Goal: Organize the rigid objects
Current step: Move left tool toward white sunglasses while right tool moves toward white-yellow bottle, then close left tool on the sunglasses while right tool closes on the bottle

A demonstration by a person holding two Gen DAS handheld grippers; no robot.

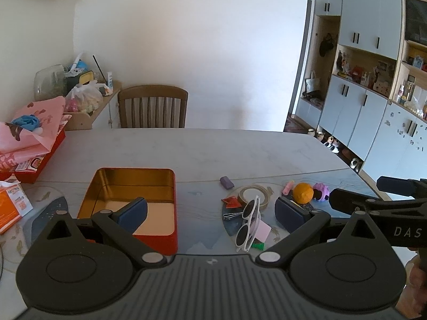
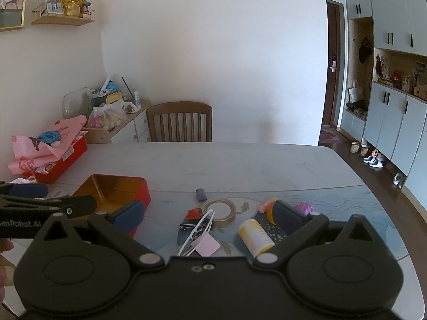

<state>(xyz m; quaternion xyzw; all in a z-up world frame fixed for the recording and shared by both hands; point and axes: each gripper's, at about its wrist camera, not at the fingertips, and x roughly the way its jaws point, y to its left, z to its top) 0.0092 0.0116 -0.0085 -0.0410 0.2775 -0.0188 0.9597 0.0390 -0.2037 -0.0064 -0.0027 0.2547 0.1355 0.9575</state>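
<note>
An open red tin [image 1: 112, 186] with a gold inside stands on the table, empty; it shows too in the right wrist view as the tin [image 2: 117, 189]. Right of it lie white sunglasses [image 1: 249, 224] [image 2: 198, 230], a tape roll [image 1: 252, 194] [image 2: 220, 210], a purple block [image 1: 226, 182] [image 2: 201, 194], an orange ball [image 1: 303, 192], a purple spiky toy [image 1: 321, 191] [image 2: 305, 208], a pink card [image 2: 206, 245] and a yellow-white cylinder [image 2: 256, 236]. My left gripper [image 1: 210, 213] hangs open above the tin's right side and the sunglasses. Over the clutter my right gripper [image 2: 208, 213] is open too, holding nothing.
A red box under pink paper [image 1: 29, 136] sits at the table's far left, an orange carton [image 1: 12, 205] near the left edge. A wooden chair [image 1: 152, 106] stands behind the table. White cabinets [image 1: 368, 106] line the right wall. The table's far half [image 1: 213, 149] is bare.
</note>
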